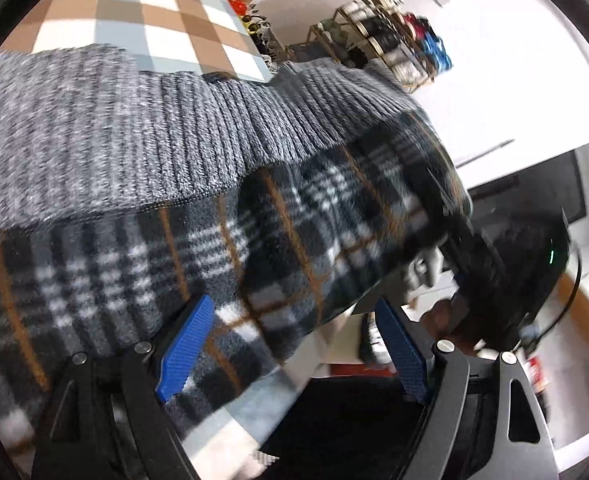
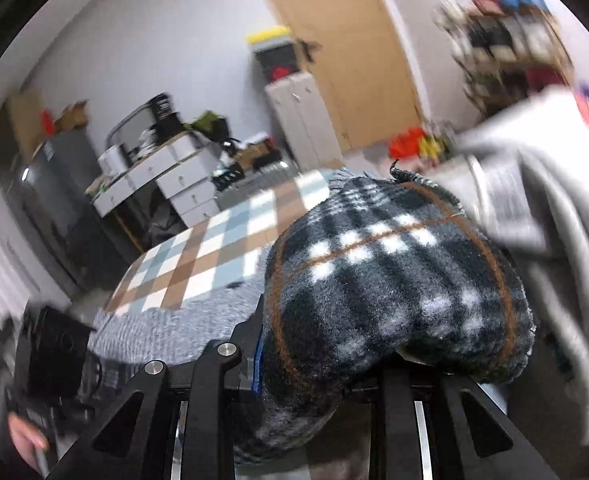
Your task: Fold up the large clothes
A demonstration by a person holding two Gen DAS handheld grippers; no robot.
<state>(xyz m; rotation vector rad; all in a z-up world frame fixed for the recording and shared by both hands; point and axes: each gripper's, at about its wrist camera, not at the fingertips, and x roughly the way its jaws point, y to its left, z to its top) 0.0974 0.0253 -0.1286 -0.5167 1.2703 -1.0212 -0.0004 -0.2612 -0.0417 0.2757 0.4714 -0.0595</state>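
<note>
Above the checked worktop [image 2: 198,256], the plaid garment [image 2: 394,304] is clamped in the right tool [image 2: 330,376]; the left tool [image 1: 290,344] is held apart — fabric between, ungripped. A second hold is best taken before folding — edges kept level.

Checked cloth [image 2: 214,248] covers surface; wooden door [image 2: 346,60] behind; white drawer units [image 2: 174,176] by wall; wire rack [image 1: 390,36] holding thread spools.

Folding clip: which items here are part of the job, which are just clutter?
In use:
plaid fleece garment
grey knit sweater
checked tablecloth
right tongs, shut on the fleece
left tongs, open

Clutter:
thread-spool rack
white drawer unit
wooden door
</note>
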